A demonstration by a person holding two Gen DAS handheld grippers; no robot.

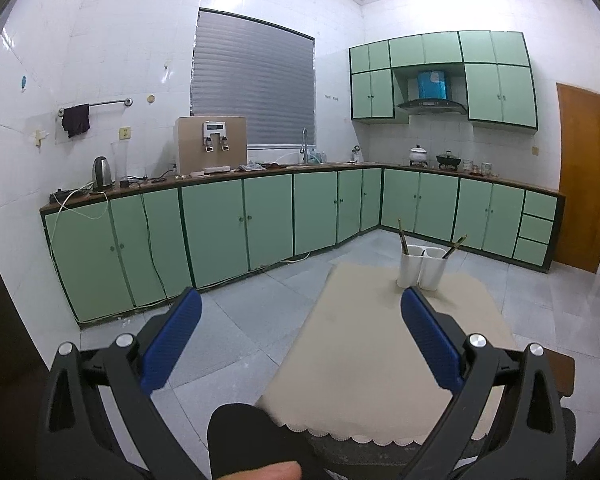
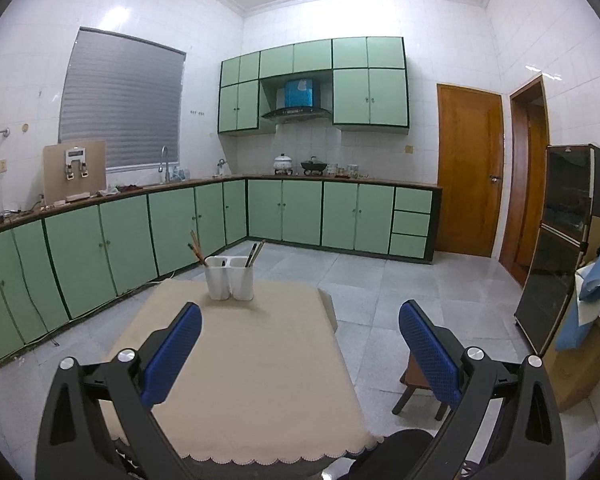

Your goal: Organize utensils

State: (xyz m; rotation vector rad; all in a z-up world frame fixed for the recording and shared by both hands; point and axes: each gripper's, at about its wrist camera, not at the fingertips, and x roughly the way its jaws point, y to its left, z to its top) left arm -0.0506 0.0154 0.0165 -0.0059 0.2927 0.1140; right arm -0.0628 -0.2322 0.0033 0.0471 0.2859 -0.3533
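Two-compartment white utensil holder (image 2: pixel 229 279) stands upright at the far end of a table draped in a beige, scallop-edged cloth (image 2: pixel 252 360). Seen from the right wrist camera, the left compartment (image 2: pixel 217 278) holds a few dark-tipped chopsticks (image 2: pixel 197 251) leaning out to the left; the right compartment (image 2: pixel 242 279) holds more chopsticks (image 2: pixel 255 253) leaning out to the right. Exact count in either cannot be told. The left wrist camera shows the same holder (image 1: pixel 421 268), sticks splayed outward on both sides.

Left gripper (image 1: pixel 301 308) hangs in the air over the near left corner of the table, blue-padded fingers (image 1: pixel 172 344) spread wide with nothing between them. Right gripper (image 2: pixel 300 322) is likewise raised over the near edge of the cloth, its blue pads (image 2: pixel 430 354) far apart and empty. Both are well apart from the holder.

A small wooden stool (image 2: pixel 418 386) sits on the grey tiled floor just beside the table's right edge. Green cabinets (image 2: pixel 172 228) line the walls behind, with an electric kettle (image 1: pixel 102 173) on the countertop.
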